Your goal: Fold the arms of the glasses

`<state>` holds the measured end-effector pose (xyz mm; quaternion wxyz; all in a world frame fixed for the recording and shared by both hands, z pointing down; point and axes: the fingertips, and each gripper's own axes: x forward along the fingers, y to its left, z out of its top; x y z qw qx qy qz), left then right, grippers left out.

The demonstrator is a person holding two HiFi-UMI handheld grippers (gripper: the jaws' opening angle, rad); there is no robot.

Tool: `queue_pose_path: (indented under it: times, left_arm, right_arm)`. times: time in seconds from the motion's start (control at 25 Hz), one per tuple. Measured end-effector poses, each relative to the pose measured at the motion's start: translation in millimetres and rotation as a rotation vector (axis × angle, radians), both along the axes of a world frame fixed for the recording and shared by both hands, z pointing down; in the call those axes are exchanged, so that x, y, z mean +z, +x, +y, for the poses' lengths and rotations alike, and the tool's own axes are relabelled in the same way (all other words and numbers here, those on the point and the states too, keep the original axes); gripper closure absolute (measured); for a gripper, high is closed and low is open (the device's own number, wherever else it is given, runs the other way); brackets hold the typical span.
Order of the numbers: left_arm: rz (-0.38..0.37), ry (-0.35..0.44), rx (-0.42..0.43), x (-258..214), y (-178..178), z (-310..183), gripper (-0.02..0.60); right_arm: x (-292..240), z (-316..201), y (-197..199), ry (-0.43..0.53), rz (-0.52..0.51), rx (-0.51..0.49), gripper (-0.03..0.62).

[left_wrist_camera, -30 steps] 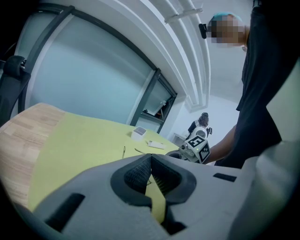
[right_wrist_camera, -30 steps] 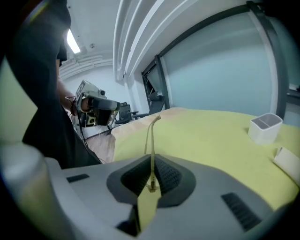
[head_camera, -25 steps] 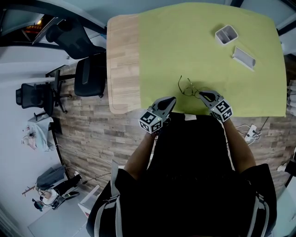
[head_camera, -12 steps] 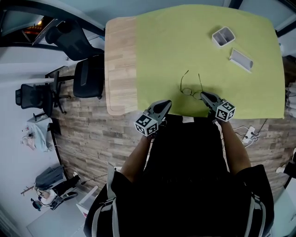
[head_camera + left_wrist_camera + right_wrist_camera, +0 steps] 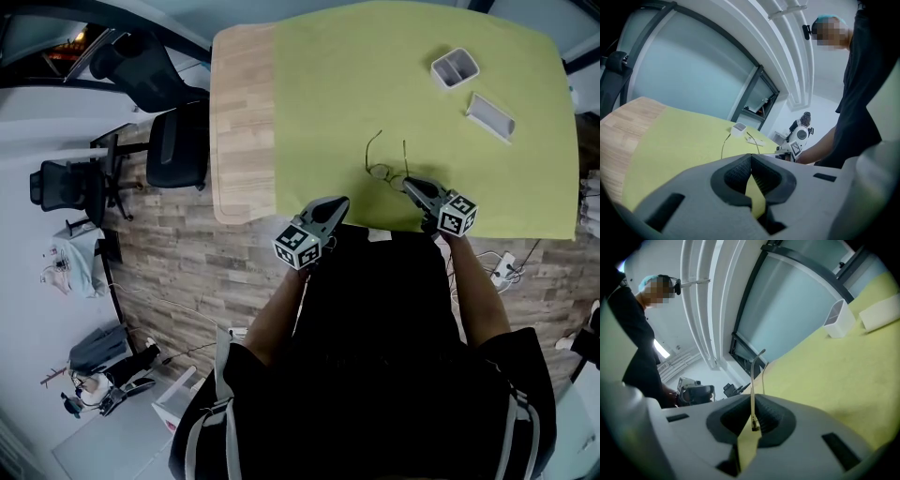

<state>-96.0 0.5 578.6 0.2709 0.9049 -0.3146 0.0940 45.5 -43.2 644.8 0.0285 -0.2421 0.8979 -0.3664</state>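
Note:
Thin wire-framed glasses (image 5: 384, 169) rest on the green mat (image 5: 319, 94) near its front edge, both arms spread and pointing away from me. My right gripper (image 5: 409, 183) is shut on the glasses at their right end. In the right gripper view one arm (image 5: 752, 380) rises straight up from between the closed pads of that gripper (image 5: 753, 422). My left gripper (image 5: 343, 202) hangs at the mat's front edge, left of the glasses and apart from them. Its jaws (image 5: 751, 159) are shut with nothing held, and a glasses arm (image 5: 724, 144) shows beyond them.
A small white box (image 5: 457, 68) and a flat white lid (image 5: 493, 116) lie at the far right of the mat. Bare wooden tabletop (image 5: 242, 122) runs along the mat's left side. Office chairs (image 5: 178, 145) stand on the floor left of the table.
The glasses have been turned by the right gripper so both arms now point away from me. The left gripper stays shut and has barely moved.

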Motion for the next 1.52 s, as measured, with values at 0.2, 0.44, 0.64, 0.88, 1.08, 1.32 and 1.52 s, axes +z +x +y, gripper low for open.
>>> queue_pose_path:
  times: [0.2,0.44,0.64,0.88,1.08,1.32,1.52]
  left_arm:
    - [0.003,-0.009,0.001,2,0,0,0.563]
    - [0.001,-0.014,0.018,5,2,-5,0.563]
    - [-0.001,-0.018,0.036,6,3,-4,0.563]
    - [0.005,-0.013,0.063,7,8,-7,0.563]
    - [0.008,-0.016,0.072,8,8,-5,0.563]
    - [0.02,-0.002,0.075,6,13,-16,0.563]
    - [0.018,0.004,0.083,7,14,-19,0.563]
  right_arm:
    - [9,13,0,-0.021,0.047,-0.054,0.549]
    - [22,16,6,-0.043,0.104,-0.048,0.548]
    - [28,18,10,-0.046,0.164,-0.038,0.546]
    - [39,20,22,-0.062,0.249,-0.01,0.491]
    - [43,29,30,-0.087,0.283,0.018,0.48]
    - [36,23,44,-0.083,0.28,0.074,0.48]
    - [27,23,48,-0.031,0.32,0.098,0.482]
